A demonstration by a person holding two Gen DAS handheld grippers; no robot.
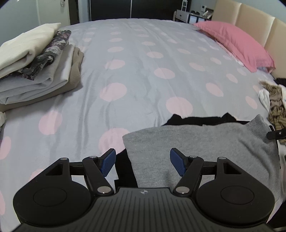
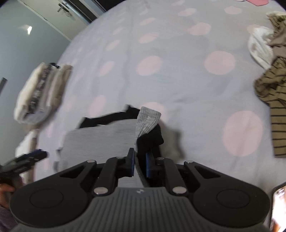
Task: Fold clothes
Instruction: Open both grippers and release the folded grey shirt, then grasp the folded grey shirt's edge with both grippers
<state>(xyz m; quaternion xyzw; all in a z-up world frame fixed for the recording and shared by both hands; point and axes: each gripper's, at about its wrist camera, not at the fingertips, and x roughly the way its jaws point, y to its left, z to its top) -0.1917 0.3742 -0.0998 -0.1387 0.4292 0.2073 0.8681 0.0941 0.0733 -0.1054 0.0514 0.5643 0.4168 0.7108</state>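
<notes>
Right gripper [image 2: 140,165] pinches the grey-and-black knit garment [image 2: 100,137]; left gripper [image 1: 143,163] gapes wide (empty) — grab the left edge, fold evenly

The left wrist camera is sitting low behind the left gripper [image 1: 143,163], looking level across the polka-dot bedspread [image 1: 143,62] toward the dark wardrobe doors [image 1: 110,9] at the far side, with the pink pillow [image 1: 236,42] and padded headboard [image 1: 250,19] lying off to its right. The right wrist camera is riding higher behind the right gripper [image 2: 140,164], tilting down and rolled sideways. Both are hanging close over the grey garment [image 1: 205,142], which is filling their near field. Both views are also sharing the stack of folded clothes [image 2: 42,92] at left and the striped brown garment [image 2: 275,107] at right.
</notes>
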